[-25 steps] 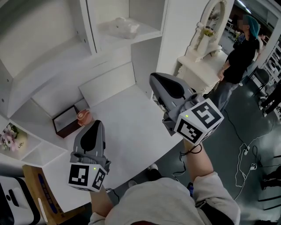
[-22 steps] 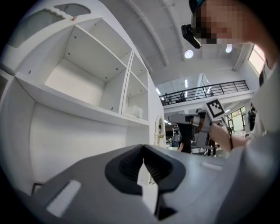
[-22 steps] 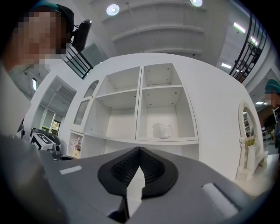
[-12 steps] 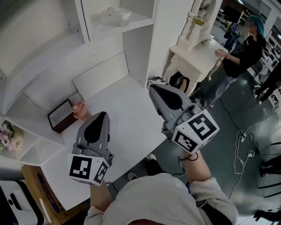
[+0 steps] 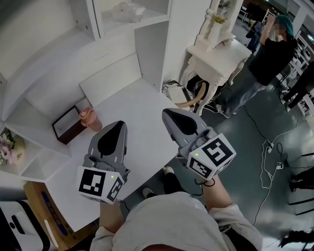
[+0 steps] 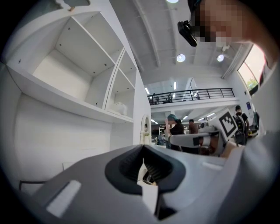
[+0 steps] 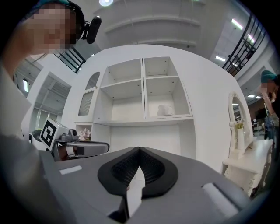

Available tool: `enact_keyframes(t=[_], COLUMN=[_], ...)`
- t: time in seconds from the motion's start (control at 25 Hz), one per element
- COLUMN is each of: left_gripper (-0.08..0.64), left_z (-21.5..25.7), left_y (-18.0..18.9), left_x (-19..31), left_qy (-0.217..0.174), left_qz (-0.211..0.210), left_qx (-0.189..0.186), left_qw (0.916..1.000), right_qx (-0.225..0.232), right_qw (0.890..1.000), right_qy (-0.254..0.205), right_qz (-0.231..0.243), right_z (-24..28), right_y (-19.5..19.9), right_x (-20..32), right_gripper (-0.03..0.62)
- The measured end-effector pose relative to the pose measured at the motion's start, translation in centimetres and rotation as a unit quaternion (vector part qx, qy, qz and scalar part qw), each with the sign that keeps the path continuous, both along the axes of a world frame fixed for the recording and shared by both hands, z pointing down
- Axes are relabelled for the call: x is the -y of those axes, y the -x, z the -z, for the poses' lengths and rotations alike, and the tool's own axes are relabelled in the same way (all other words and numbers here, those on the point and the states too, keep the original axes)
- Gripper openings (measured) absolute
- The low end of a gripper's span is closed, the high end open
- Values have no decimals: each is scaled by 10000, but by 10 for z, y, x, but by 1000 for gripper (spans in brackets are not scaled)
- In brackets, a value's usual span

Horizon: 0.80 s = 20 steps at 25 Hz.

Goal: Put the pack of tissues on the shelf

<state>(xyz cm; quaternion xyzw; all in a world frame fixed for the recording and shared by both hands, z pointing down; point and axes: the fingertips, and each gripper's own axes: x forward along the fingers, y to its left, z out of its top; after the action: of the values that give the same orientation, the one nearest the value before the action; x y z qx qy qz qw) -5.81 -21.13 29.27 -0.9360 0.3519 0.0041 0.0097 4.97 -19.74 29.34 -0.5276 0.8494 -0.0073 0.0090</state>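
The pack of tissues (image 5: 123, 9), white and crumpled, lies in a compartment of the white shelf unit (image 5: 147, 22). It also shows small in the right gripper view (image 7: 164, 109) and the left gripper view (image 6: 119, 107). My left gripper (image 5: 117, 126) hangs over the white desk (image 5: 142, 105), shut and empty. My right gripper (image 5: 168, 113) is held over the desk's right front edge, also shut with nothing in it. Both are well below the tissues and away from them. In each gripper view the jaws meet at the tip: left gripper (image 6: 142, 148), right gripper (image 7: 139, 150).
A brown box (image 5: 66, 125) and a pink cup (image 5: 90, 118) stand at the desk's back left. Flowers (image 5: 7, 147) sit in a low cubby. To the right are a white dressing table (image 5: 216, 51), a chair (image 5: 190, 95), a standing person (image 5: 267, 56) and floor cables (image 5: 272, 166).
Both grippers have drawn back from the shelf toward my body, still shut. The shelf with the tissues has slid up and away in the head view.
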Motion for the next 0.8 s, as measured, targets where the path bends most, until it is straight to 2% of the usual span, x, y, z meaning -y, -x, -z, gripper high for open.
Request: enact_keyframes(t=[0.8], left_gripper=[0], left_z=[-2], left_y=[20], left_x=[-28], left_qy=[-57], left_qz=[-86], left_qx=[74], left_qw=[9999], right_qx=[134], right_qw=[9997], right_qy=[-10], right_qz=[225], right_z=[-10], right_y=[44], right_x=[-30], right_gripper=[-2])
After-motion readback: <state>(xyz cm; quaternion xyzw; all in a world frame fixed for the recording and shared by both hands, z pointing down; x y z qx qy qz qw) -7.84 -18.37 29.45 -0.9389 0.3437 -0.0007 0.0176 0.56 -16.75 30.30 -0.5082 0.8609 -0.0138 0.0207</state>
